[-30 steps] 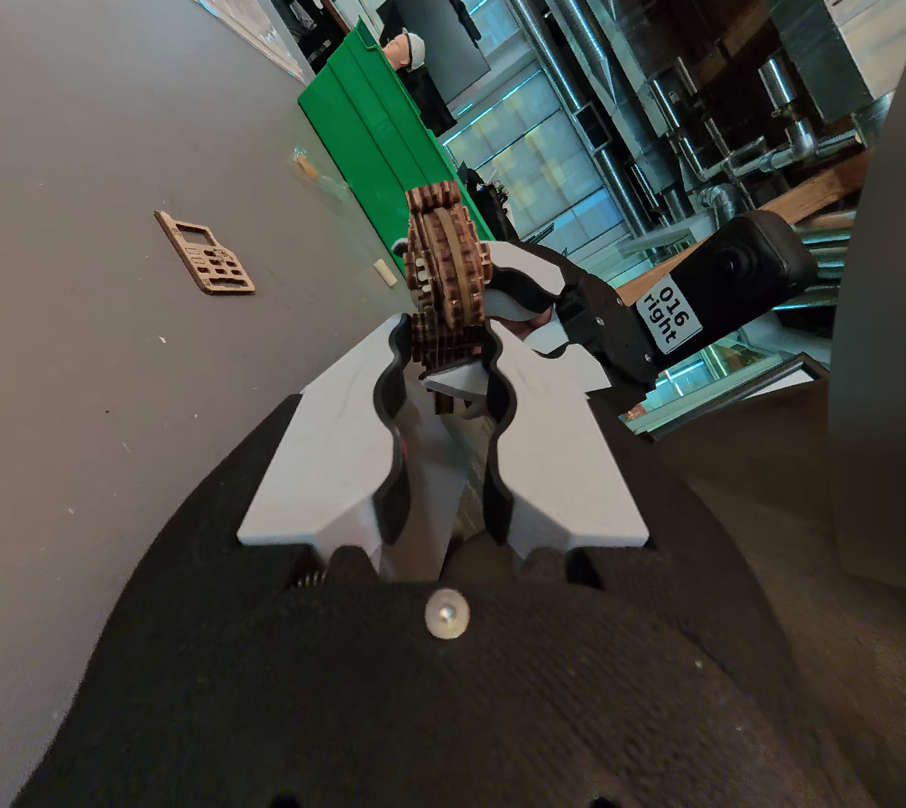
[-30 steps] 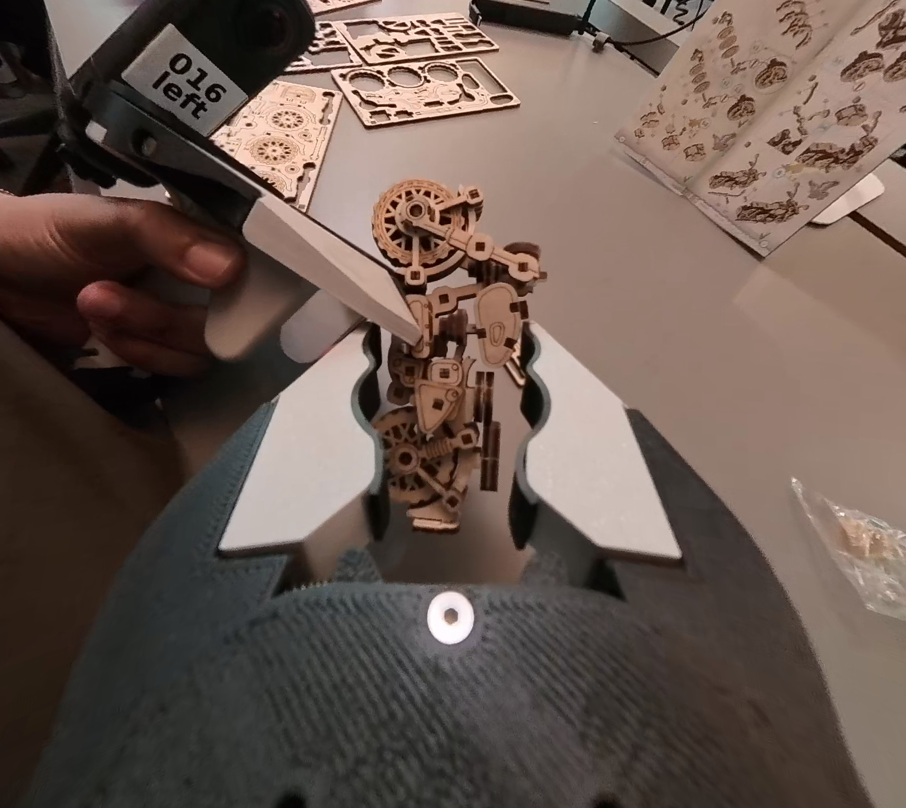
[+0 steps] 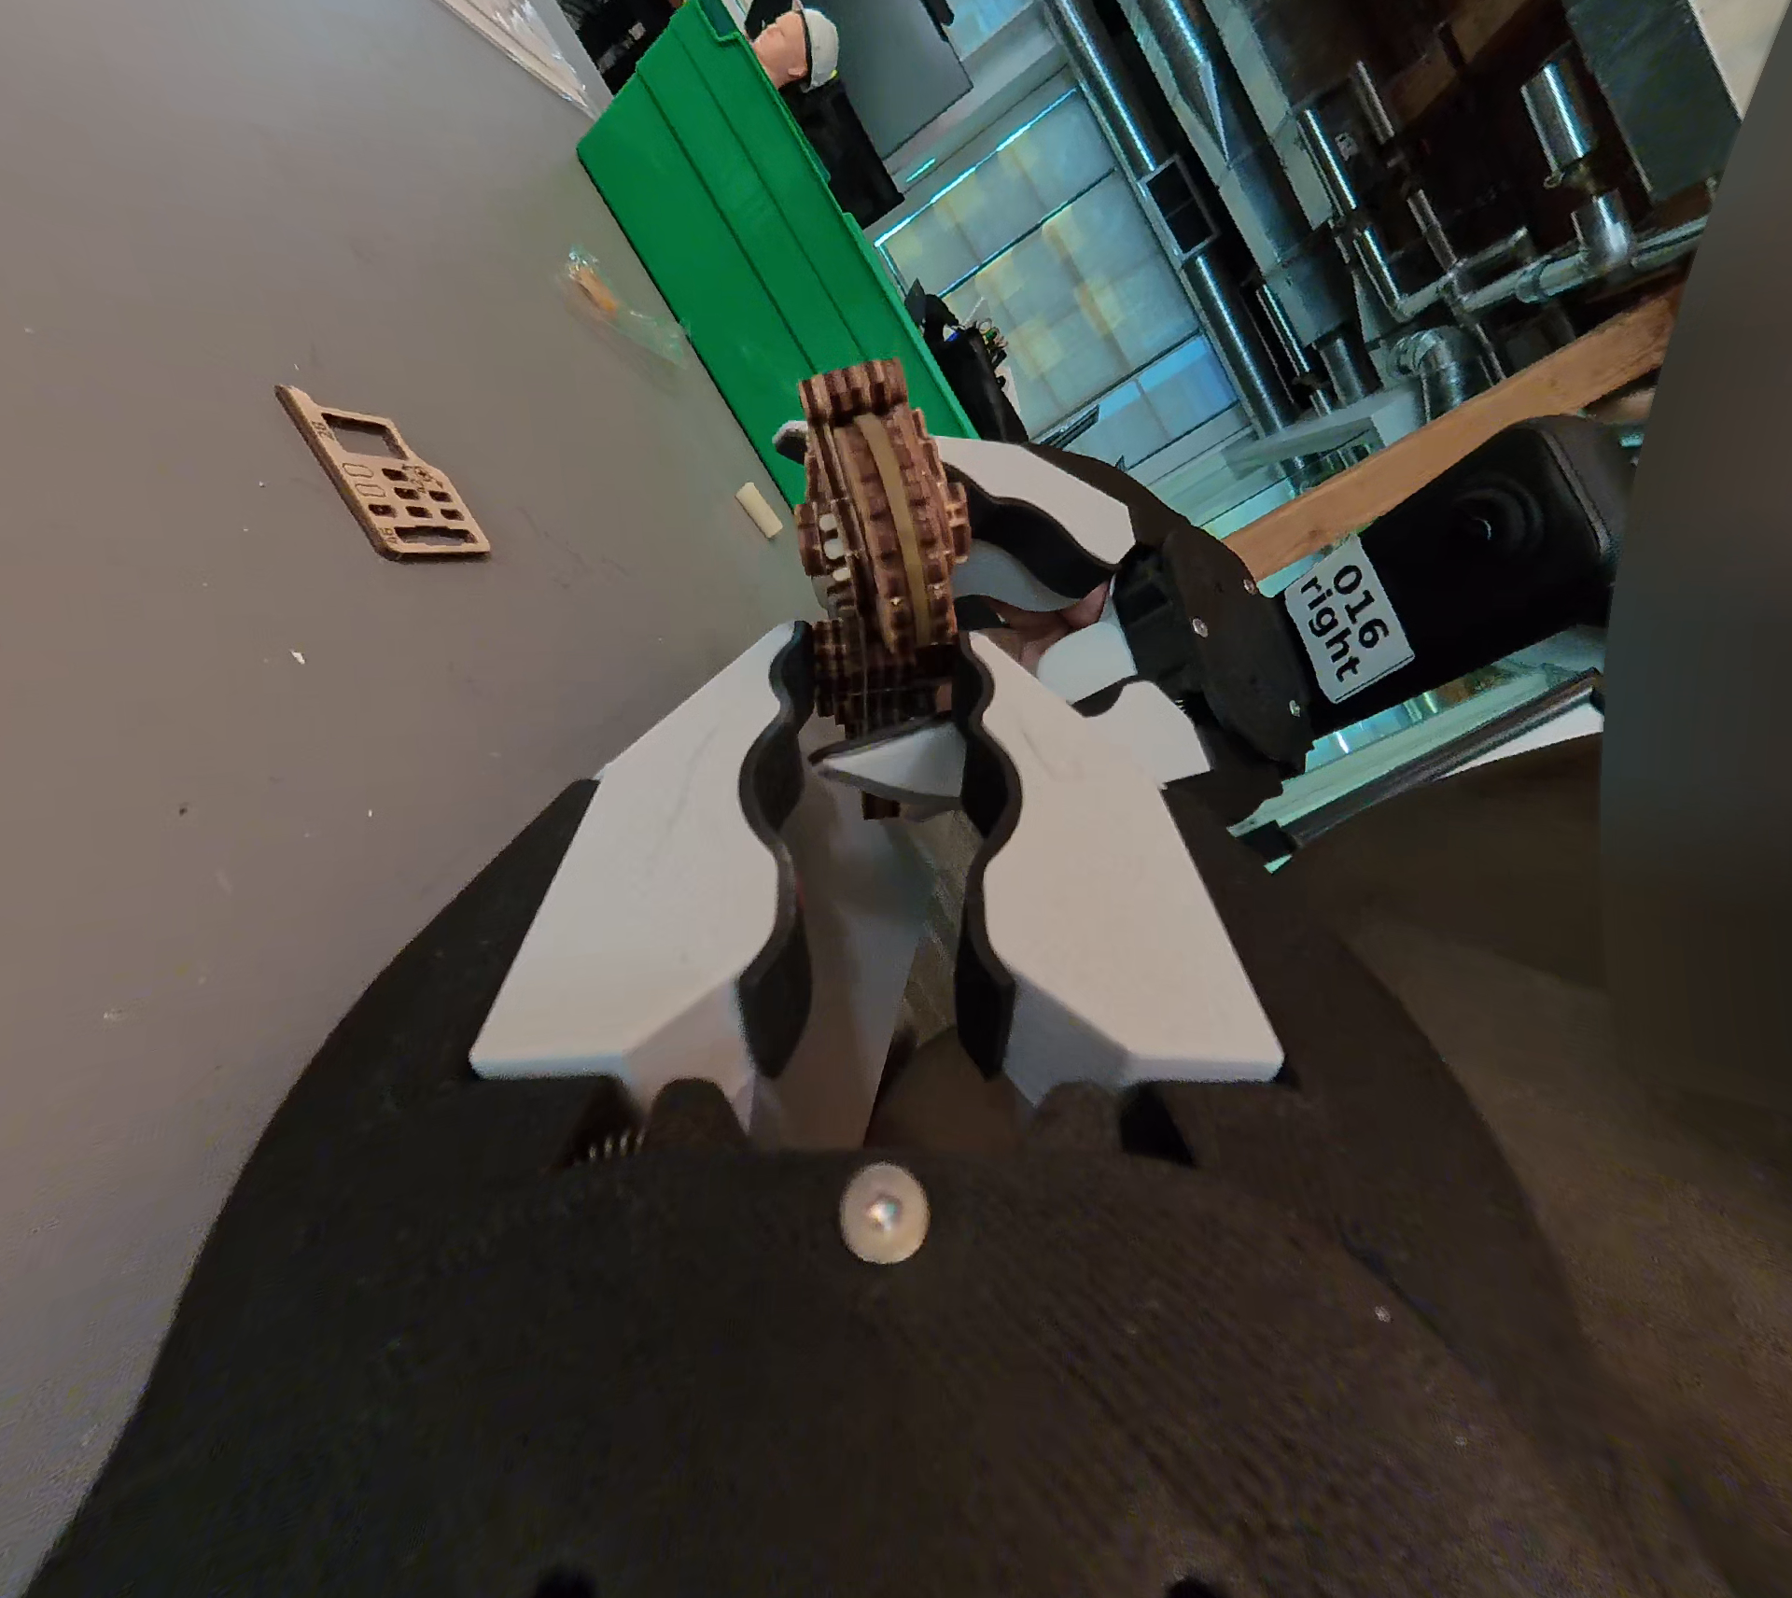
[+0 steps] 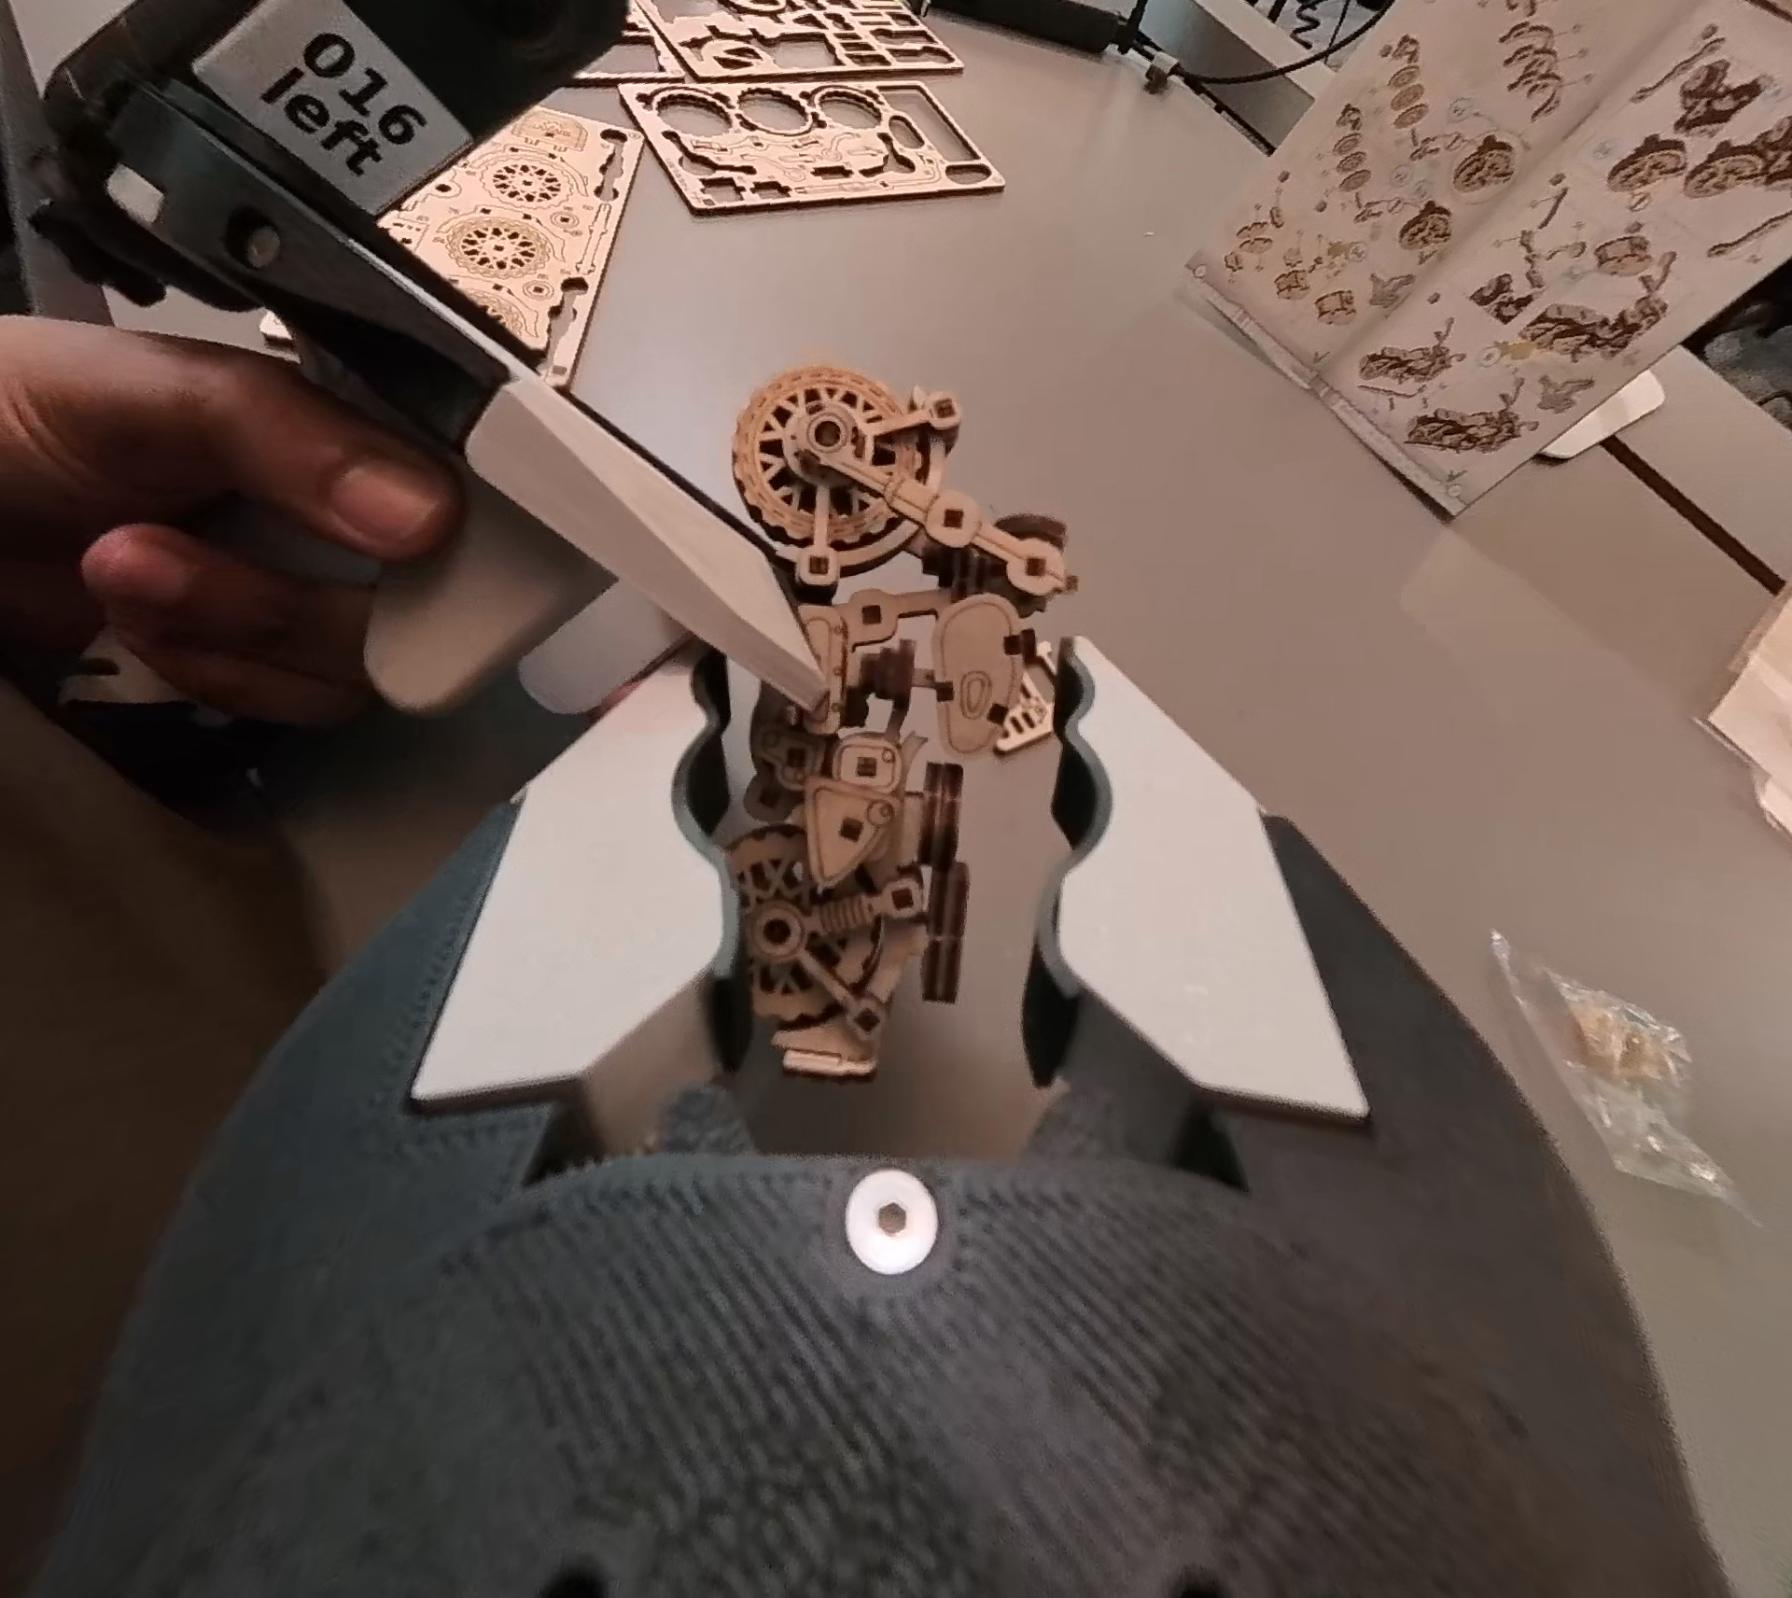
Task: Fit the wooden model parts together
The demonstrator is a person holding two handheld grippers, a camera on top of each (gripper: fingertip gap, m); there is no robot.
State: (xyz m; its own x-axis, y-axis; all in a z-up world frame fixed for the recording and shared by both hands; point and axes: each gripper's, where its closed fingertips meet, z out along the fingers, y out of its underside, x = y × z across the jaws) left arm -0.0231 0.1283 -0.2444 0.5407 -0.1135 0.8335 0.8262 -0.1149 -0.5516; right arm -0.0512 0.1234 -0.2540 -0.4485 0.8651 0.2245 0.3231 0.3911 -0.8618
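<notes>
A wooden motorcycle model (image 4: 873,679) hangs upright above the grey table (image 4: 1261,630), front wheel on top. My left gripper (image 3: 880,651) is shut on the model's (image 3: 878,523) flat sides near its middle. It also shows in the right wrist view (image 4: 819,683), coming in from the left. My right gripper (image 4: 894,669) is open, with one jaw on each side of the model's lower half. A gap shows at its right jaw. The right gripper's fingers (image 3: 1047,504) reach in from the right in the left wrist view.
Punched-out wooden sheets (image 4: 815,126) and a wheel sheet (image 4: 514,213) lie behind. A propped instruction sheet (image 4: 1513,194) stands at right, with a plastic bag (image 4: 1629,1067) nearby. A small wooden sheet (image 3: 388,475) and a green bin (image 3: 737,223) lie beyond. A hand (image 4: 194,504) holds the left gripper. Less than 4 cm separates the two grippers' tips.
</notes>
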